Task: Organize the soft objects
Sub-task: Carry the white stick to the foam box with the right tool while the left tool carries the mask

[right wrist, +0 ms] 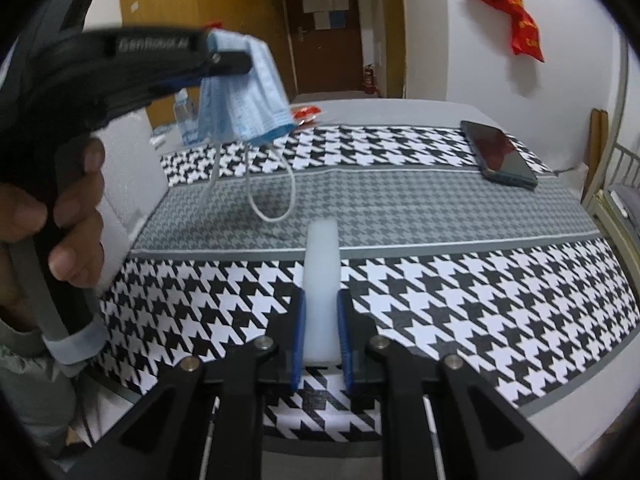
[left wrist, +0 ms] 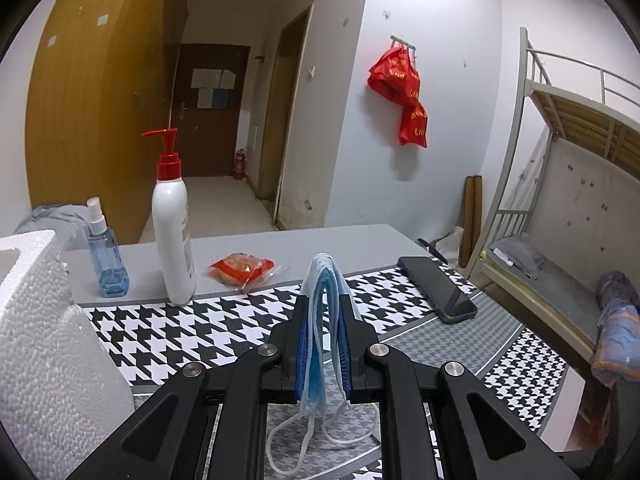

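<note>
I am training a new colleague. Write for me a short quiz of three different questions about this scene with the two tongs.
1. True or false: the left tongs hold a blue face mask.
2. What do the right tongs grip?
   A. a phone  B. a white translucent piece  C. a bottle
3. Fill in: the phone lies on the patterned ____.

Key: 1 true; 2 B, the white translucent piece; 3 cloth.

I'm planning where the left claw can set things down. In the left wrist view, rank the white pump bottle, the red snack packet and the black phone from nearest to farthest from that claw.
The left claw is shut on the blue face mask.
1. Red snack packet: ahead, slightly left.
2. Black phone on the right and white pump bottle on the left: too close to call.
</note>
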Demonstrator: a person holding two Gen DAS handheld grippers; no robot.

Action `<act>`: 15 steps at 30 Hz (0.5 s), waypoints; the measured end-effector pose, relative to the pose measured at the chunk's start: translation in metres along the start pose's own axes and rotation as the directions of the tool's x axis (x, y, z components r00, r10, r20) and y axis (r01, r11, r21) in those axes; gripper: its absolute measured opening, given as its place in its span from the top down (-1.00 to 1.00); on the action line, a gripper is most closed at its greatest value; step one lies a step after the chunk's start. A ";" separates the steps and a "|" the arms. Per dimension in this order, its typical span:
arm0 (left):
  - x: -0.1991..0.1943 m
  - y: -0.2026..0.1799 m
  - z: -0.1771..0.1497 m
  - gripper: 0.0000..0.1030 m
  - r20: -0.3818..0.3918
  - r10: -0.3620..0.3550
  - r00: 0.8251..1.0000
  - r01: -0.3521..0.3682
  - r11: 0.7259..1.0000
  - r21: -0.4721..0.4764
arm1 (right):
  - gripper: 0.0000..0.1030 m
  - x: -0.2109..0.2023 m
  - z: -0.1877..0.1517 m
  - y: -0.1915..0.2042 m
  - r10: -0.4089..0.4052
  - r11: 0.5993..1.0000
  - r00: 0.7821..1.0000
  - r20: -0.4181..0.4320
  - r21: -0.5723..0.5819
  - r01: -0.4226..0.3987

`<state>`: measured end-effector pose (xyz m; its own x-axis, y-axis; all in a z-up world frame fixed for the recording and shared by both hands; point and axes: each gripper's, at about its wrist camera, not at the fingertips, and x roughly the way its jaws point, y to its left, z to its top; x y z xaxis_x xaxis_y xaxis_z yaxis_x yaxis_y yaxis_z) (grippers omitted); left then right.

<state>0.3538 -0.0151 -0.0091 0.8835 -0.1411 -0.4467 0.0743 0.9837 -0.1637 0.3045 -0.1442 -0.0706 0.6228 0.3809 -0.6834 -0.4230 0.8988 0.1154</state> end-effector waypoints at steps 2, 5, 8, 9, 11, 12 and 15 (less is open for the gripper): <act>-0.002 -0.001 0.001 0.72 0.004 -0.004 1.000 0.004 1.000 -0.001 | 0.64 -0.005 -0.001 -0.003 0.009 1.000 1.000 0.013 0.030 -0.010; -0.004 -0.003 0.001 0.72 0.008 -0.020 1.000 0.020 1.000 0.006 | 0.64 -0.017 -0.001 -0.010 0.014 0.997 0.999 0.046 0.075 -0.018; -0.007 -0.007 0.000 0.72 0.010 -0.037 0.999 0.037 0.999 0.013 | 0.64 -0.032 -0.001 -0.021 0.011 0.992 0.996 0.085 0.124 -0.022; -0.009 -0.009 0.001 0.72 0.013 -0.044 0.999 0.043 0.999 0.015 | 0.64 -0.037 -0.001 -0.024 0.011 0.990 0.995 0.096 0.139 -0.024; -0.013 -0.013 0.001 0.72 0.023 -0.055 0.998 0.055 0.998 0.025 | 0.64 -0.043 0.000 -0.031 0.003 0.987 0.994 0.107 0.160 -0.021; -0.015 -0.016 0.001 0.72 0.023 -0.063 0.998 0.063 0.998 0.030 | 0.64 -0.045 0.001 -0.033 -0.003 0.986 0.994 0.111 0.168 -0.016; -0.024 -0.024 0.003 0.72 0.028 -0.104 0.994 0.103 0.994 0.045 | 0.64 -0.048 0.001 -0.039 0.006 0.982 0.992 0.123 0.186 -0.029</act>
<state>0.3321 -0.0353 0.0087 0.8835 -0.2398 -0.4024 0.1855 0.9679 -0.1695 0.2916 -0.1974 -0.0414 0.6964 0.4097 -0.5892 -0.3109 0.9122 0.2669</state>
